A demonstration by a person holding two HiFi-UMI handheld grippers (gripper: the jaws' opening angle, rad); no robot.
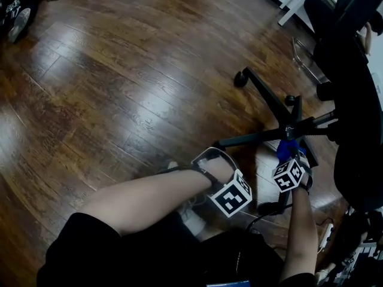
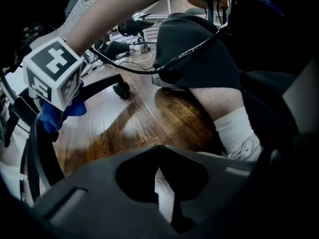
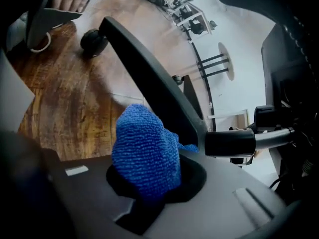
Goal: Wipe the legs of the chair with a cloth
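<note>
The black office chair's star base [image 1: 291, 126] stands at the right on the wood floor, its legs ending in casters [image 1: 240, 78]. My right gripper [image 1: 291, 163] is shut on a bunched blue cloth [image 1: 288, 149], which lies against a leg close to the hub. In the right gripper view the cloth [image 3: 147, 153] fills the right gripper [image 3: 149, 180], with the black leg [image 3: 149, 78] just behind it, running up to a caster [image 3: 93, 41]. My left gripper [image 1: 224, 187] hangs beside the person's knee, shut and holding nothing. Below the left gripper [image 2: 164, 195] there is only floor.
The person's bare leg, white sock and shoe [image 2: 240, 133] are close to the left gripper, and a black cable [image 2: 144, 69] runs across above the floor. A power strip [image 1: 327, 234] lies at the lower right. A white furniture leg [image 1: 296, 2] stands at the back right.
</note>
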